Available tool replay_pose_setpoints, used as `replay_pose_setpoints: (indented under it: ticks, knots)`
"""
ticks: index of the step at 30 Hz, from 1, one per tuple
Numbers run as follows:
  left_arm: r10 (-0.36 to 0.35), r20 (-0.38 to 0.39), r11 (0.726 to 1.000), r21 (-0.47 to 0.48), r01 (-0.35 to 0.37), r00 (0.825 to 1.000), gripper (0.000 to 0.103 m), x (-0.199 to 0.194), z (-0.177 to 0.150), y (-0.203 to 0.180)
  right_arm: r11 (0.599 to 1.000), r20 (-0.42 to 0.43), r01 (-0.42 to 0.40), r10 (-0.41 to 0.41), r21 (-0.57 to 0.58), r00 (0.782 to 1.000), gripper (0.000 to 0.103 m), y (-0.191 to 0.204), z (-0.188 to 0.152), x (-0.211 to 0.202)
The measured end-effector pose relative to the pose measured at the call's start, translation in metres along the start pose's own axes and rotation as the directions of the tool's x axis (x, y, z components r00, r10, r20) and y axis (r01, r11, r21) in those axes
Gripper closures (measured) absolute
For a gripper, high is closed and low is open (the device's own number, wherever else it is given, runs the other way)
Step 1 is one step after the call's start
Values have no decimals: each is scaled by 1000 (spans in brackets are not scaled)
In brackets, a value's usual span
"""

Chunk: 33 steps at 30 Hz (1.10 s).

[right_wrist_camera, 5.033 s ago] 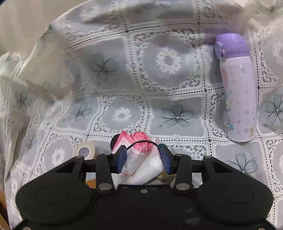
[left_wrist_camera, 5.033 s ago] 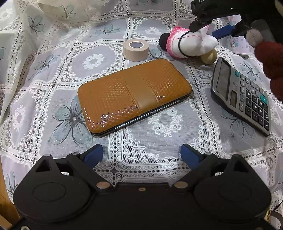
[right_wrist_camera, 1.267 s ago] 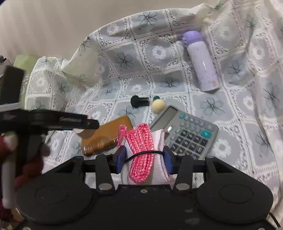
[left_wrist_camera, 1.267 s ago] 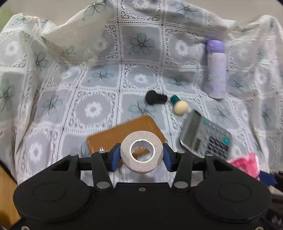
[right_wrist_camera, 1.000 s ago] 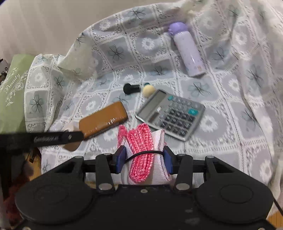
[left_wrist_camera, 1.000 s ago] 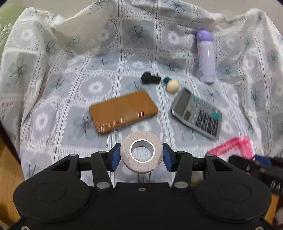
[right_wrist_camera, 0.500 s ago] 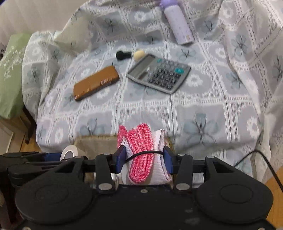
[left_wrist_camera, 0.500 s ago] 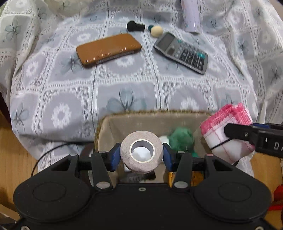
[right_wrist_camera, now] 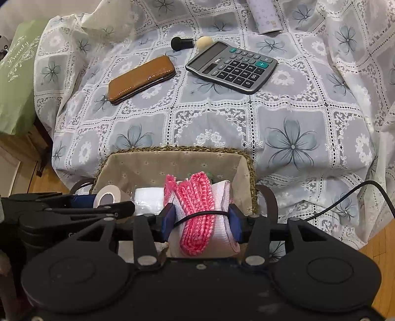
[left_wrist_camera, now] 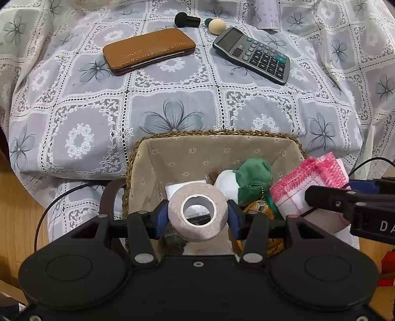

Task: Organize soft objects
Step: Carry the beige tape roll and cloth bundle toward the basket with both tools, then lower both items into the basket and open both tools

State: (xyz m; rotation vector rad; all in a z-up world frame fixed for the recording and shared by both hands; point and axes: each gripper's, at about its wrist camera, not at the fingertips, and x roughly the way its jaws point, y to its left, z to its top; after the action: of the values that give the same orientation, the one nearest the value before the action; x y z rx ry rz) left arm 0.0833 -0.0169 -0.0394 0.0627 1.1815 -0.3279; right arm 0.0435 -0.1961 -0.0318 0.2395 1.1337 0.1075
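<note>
Currently in transit, two items: a roll of pale tape (left_wrist_camera: 197, 214), clamped side to side between the blue pads of the left claw (left_wrist_camera: 197, 217), and a folded white cloth with pink crocheted edging (right_wrist_camera: 197, 217), bound by a thin black band and pinched in the right claw (right_wrist_camera: 200, 222). Both claws are narrowed onto their loads and hang over the open mouth of a woven basket (left_wrist_camera: 172, 134) with a beige flowered lining, which sits at the near edge of the counter (left_wrist_camera: 172, 86) under a lace cloth. Already lodged in the basket: a green and white plush piece (left_wrist_camera: 246, 177), a white packet (right_wrist_camera: 148, 197), and something orange-patterned low down that is too hidden to name. Left lying on the counter, well apart from the basket: a brown leather case (left_wrist_camera: 148, 49), a grey calculator (left_wrist_camera: 251, 54), a black-headed brush (left_wrist_camera: 186, 21) beside a cream ball (left_wrist_camera: 216, 26), and a lilac bottle (left_wrist_camera: 267, 14) at the far edge. Judged status: sorting is well advanced, as the soft pieces appear to be either binned or held above the bin, and nothing plainly soft remains on the lace. Outstanding: release of both held items into the basket. The remaining counter things look hard and probably stay, though the brush head is doubtful.
</note>
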Motion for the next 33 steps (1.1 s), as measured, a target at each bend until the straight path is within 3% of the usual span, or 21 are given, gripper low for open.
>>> replay_pose_setpoints:
  ticks: [4, 33]
  knots:
    - [-1, 20, 1000, -5, 1, 1000, 40, -3, 0, 0, 1000, 1, -13, 13, -2, 1000, 56, 1, 3, 0]
    - [19, 40, 1000, -1, -19, 999, 38, -11, 3, 0, 1000, 36, -15, 14, 27, 999, 56, -3, 9, -4]
